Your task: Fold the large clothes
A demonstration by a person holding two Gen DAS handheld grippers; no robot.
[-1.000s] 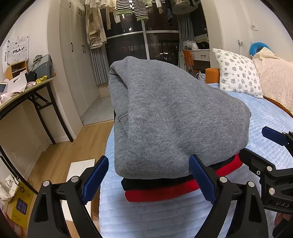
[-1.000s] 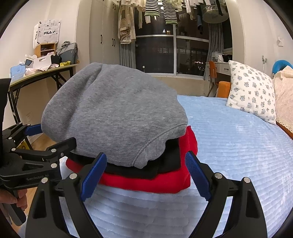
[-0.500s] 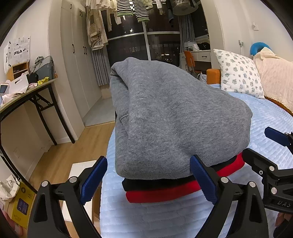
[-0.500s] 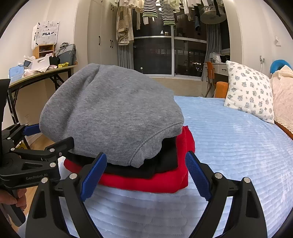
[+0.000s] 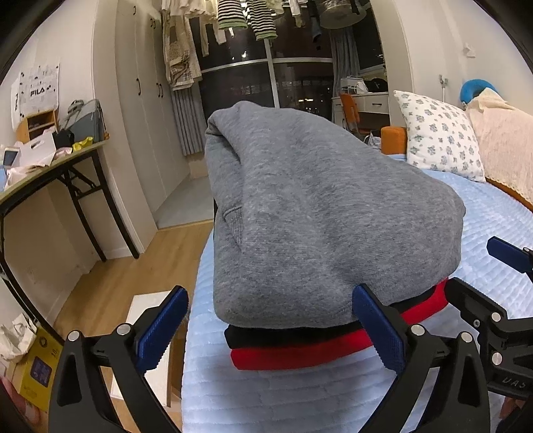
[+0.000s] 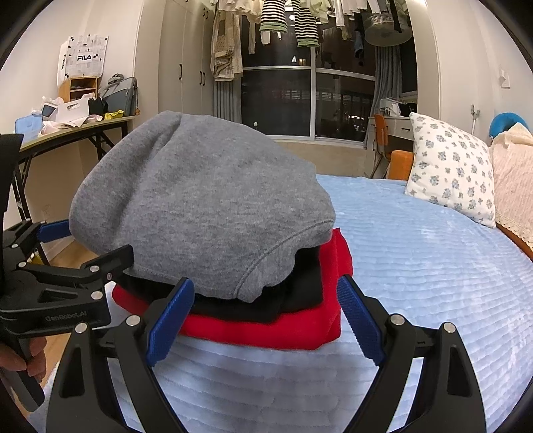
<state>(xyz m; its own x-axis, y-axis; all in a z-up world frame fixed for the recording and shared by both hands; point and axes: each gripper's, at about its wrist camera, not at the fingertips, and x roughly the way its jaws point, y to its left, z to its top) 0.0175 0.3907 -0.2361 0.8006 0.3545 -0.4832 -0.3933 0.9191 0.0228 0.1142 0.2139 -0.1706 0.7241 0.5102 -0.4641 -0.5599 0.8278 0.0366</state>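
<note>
A folded grey sweatshirt point(image 5: 319, 213) lies on top of a folded black garment point(image 5: 266, 336) and a folded red garment point(image 5: 299, 356), stacked on the light blue bed point(image 5: 299, 399). The stack also shows in the right wrist view: grey sweatshirt point(image 6: 206, 206), black garment point(image 6: 299, 286), red garment point(image 6: 283, 329). My left gripper point(image 5: 266, 326) is open and empty, its jaws wide just in front of the stack. My right gripper point(image 6: 263, 319) is open and empty, close to the stack's near edge. Each gripper shows in the other's view, the right one point(image 5: 493, 286) and the left one point(image 6: 66, 253).
A floral pillow point(image 6: 453, 173) and a cream blanket point(image 6: 513, 180) lie at the bed's head. A desk with bags point(image 5: 50, 166) stands left by white wardrobes point(image 5: 140, 100). Clothes hang above the dark window point(image 6: 299, 26). A white box point(image 5: 146, 316) and a yellow box point(image 5: 36, 369) sit on the wooden floor.
Both grippers have drawn back slightly from the stack and stay open. The stack of clothes has not moved.
</note>
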